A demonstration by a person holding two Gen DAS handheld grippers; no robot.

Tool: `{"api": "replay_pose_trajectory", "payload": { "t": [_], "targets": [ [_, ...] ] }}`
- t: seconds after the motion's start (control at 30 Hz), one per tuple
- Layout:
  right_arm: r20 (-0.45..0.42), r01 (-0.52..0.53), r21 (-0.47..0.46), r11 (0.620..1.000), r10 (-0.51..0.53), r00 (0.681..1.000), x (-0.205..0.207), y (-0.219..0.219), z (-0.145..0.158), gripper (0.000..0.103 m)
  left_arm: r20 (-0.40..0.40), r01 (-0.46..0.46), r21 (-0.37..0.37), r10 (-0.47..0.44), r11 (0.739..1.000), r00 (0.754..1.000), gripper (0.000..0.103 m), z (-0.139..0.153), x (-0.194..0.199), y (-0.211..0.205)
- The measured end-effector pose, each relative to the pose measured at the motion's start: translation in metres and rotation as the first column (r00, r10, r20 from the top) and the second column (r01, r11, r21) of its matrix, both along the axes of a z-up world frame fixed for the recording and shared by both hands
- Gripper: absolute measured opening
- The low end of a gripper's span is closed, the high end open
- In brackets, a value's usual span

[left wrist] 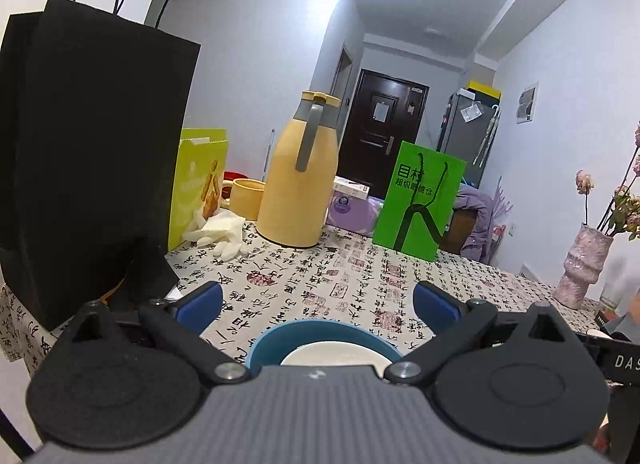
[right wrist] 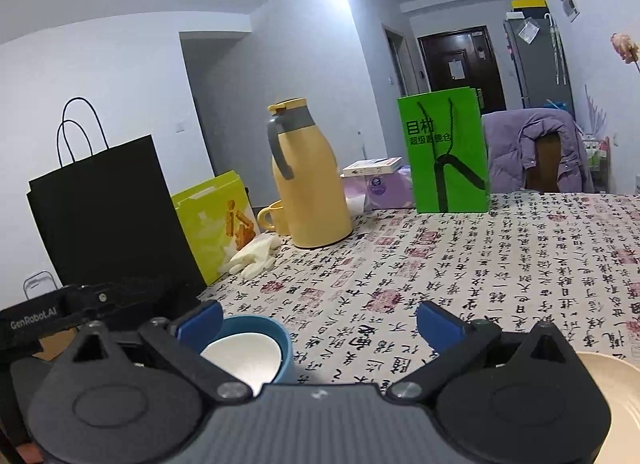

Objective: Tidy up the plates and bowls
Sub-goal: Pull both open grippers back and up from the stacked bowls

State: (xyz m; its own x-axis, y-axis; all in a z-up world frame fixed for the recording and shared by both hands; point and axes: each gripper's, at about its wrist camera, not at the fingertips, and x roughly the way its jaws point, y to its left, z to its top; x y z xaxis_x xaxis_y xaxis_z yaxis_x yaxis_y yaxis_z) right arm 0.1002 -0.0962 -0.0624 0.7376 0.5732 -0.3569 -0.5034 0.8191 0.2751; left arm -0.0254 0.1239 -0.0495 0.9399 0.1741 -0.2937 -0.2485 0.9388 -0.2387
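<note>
glazed ceramic, by the look of it: a round blue bowl [left wrist: 324, 338] with a smaller white bowl [left wrist: 336, 356] nested inside sits on the calligraphy-print tablecloth [left wrist: 320, 280], on the near side of the tall yellow thermos jug with grey handle [left wrist: 300, 179] and well apart from it. the left gripper [left wrist: 318, 300] hangs right over this pair with its blue-padded tongs spread wide, nothing between them. the right gripper [right wrist: 320, 320] is likewise spread and empty; in its view the blue bowl sits by its left pad, and a cream plate [right wrist: 616, 392] lies low at the right edge, farther from the jug.

judging by the sheen, the bowls are stiff, fairly heavy, slick and chippable. the rim wall of the blue bowl looks the best hold, one pad inside and one outside; the inner bowl may rattle or slide if tilted. the plate is flat, so its raised edge is probably the only purchase.

writing: the green paper bag [left wrist: 420, 203] right of the jug reads "目村", with a smaller line below that is too blurred to be sure of. "genrobot.ai" is printed on the black rig at the left edge of the right view, "das…" on the one at the right edge of the left view.
</note>
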Motion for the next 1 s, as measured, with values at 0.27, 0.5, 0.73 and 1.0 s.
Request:
{"api": "replay_pose_trajectory", "payload": {
  "t": [0.27, 0.5, 0.73, 1.0],
  "targets": [
    [0.027, 0.033, 0.005, 0.999, -0.033, 0.999, -0.011, -0.021, -0.003, 0.103, 0.031, -0.022, 0.037, 0.021, 0.999, 0.999, 0.103, 0.000, -0.008, -0.009],
    [0.039, 0.058, 0.010, 0.998, -0.059, 0.998, -0.019, -0.042, -0.004, 0.103, 0.034, -0.021, 0.044, 0.020, 0.999, 0.999, 0.103, -0.001, -0.009, -0.018],
    [0.044, 0.081, 0.021, 0.996, -0.082, 0.996, -0.026, -0.062, -0.004, 0.103, 0.039, -0.007, 0.055, 0.005, 0.998, 0.999, 0.103, 0.000, -0.010, -0.032],
    [0.045, 0.099, 0.031, 0.995, -0.101, 0.994, -0.030, -0.082, -0.005, 0.103, 0.041, 0.015, 0.069, -0.018, 0.997, 0.999, 0.103, 0.004, -0.009, -0.051]
  ]
}}
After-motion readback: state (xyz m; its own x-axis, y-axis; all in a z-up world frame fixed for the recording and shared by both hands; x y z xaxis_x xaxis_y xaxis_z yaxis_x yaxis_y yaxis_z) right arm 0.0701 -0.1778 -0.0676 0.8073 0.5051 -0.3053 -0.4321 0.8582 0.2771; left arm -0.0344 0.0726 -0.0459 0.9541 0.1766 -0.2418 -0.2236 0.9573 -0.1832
